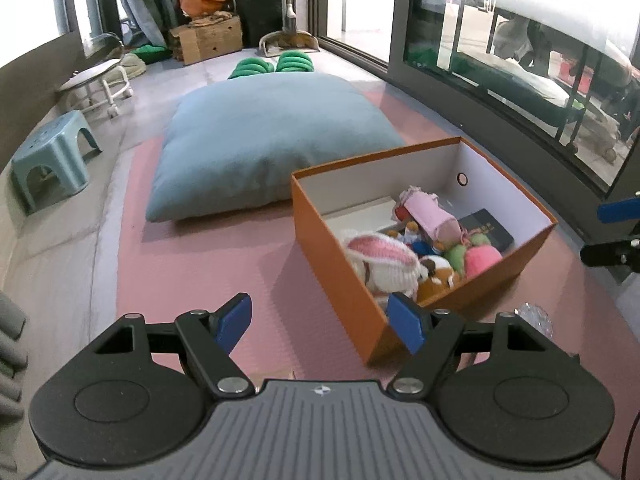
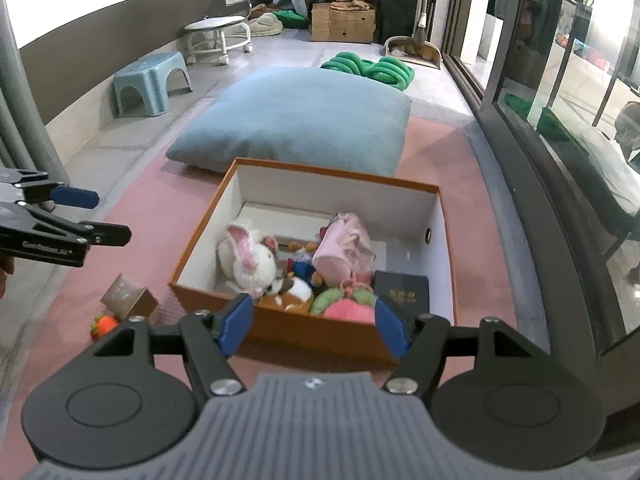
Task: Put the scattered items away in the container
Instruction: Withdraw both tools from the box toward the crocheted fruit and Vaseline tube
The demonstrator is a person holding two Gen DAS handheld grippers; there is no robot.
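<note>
An orange shoebox (image 1: 332,276) (image 2: 308,332) stands open on the pink mat. It holds a white and pink rabbit plush (image 2: 250,258), a pink pouch (image 2: 344,248), a black book (image 2: 402,294), pink and green pompoms (image 2: 346,306) and other small toys. My left gripper (image 1: 320,320) hangs open and empty, above the mat left of the box. My right gripper (image 2: 314,320) is open and empty too, over the box's near wall. On the mat left of the box lie a small brown carton (image 2: 128,296) and an orange-red toy (image 2: 105,325). A clear sparkly thing (image 1: 536,316) lies near the box's corner.
A big blue cushion (image 2: 304,120) lies beyond the box, with green slippers (image 2: 370,68) behind it. A blue step stool (image 2: 150,80) and a white round stool (image 2: 218,36) stand by the left wall. A glass sliding door (image 2: 560,160) runs along the right.
</note>
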